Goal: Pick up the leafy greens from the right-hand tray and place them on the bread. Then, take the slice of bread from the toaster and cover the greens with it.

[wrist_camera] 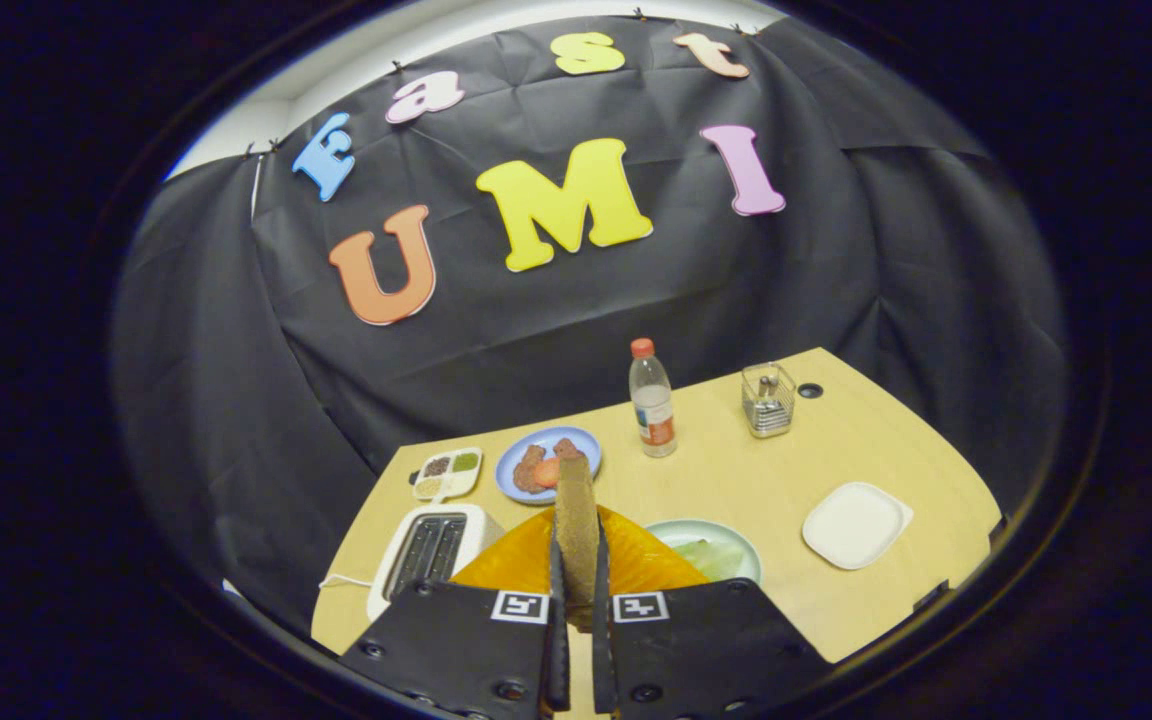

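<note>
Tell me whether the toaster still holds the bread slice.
Out. The toaster slots look empty; the bread slice stands upright, clamped between the gripper fingers.

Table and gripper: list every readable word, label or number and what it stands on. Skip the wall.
Bottle: label blurred, unreadable.
Gripper, shut on the bread: a square coded marker on each finger, no words.
Toaster: no text seen.
</note>
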{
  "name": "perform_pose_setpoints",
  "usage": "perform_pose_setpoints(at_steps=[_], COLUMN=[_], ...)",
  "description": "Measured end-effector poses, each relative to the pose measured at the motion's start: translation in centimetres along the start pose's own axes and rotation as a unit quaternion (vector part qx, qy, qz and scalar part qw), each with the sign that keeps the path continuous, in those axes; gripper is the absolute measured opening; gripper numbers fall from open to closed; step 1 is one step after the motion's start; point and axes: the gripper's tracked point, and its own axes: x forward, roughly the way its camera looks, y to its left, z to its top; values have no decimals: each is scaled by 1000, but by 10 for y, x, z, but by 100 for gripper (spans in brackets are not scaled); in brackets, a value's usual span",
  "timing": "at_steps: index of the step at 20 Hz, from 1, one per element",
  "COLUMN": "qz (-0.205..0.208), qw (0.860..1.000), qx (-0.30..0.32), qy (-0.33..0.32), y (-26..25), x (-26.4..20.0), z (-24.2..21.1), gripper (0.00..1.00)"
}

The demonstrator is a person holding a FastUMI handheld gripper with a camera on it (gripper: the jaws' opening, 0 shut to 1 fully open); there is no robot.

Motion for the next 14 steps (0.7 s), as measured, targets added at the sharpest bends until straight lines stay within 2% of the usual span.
perform_pose_setpoints(at_steps=[6,14], qz=[27,36], qw=[999,996], qx=[7,45], qy=[46,70], y=[-16,-41], x=[49,91], z=[-56,-88], gripper=[9,9])
